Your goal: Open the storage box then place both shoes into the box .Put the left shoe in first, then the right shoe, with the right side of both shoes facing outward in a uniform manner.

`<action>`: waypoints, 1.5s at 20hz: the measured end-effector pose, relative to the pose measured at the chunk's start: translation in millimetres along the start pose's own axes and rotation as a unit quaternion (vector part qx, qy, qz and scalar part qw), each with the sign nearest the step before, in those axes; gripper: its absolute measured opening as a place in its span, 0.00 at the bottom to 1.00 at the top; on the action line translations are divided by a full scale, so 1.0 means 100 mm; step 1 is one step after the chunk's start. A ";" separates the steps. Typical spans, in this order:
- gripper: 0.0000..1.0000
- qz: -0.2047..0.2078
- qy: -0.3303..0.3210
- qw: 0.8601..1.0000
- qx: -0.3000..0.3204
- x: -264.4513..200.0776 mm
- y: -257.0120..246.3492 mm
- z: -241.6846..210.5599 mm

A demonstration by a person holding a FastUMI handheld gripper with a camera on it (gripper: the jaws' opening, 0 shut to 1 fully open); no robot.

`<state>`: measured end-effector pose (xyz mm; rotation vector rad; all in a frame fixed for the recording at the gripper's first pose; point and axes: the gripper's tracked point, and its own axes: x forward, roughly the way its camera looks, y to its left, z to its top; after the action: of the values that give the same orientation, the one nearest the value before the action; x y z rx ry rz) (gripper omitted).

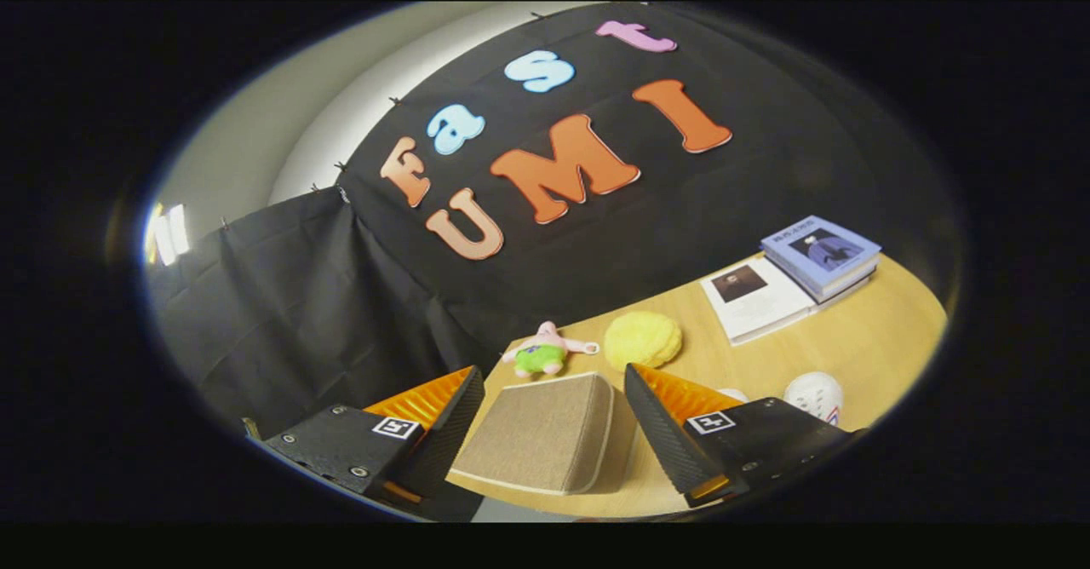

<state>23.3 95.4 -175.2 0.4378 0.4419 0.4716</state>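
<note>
A beige fabric storage box with pale piping sits on the wooden table, lid down. My gripper hangs above it, tilted, its two fingers spread wide on either side of the box without touching it. Nothing is held between them. A white shoe with small holes peeks out just beyond the right finger, mostly hidden by it.
Just beyond the box lie a pink and green star-shaped plush toy and a yellow round sponge-like ball. Farther right, two books lie stacked near the booth's black cloth wall. The table's near edge runs under the left finger.
</note>
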 end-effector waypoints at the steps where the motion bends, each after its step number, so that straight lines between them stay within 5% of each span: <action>1: 0.98 0.008 0.013 1.000 0.012 0.05 -0.02 -0.10; 10: 0.98 0.068 0.143 0.975 0.157 0.46 -0.19 -1.03; 15: 0.98 0.078 0.191 0.960 0.188 0.61 -0.29 -1.38; 30: 0.98 0.156 0.278 0.902 0.291 0.76 -0.20 -1.75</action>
<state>4.4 170.1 -350.9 0.9686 1.0900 0.7822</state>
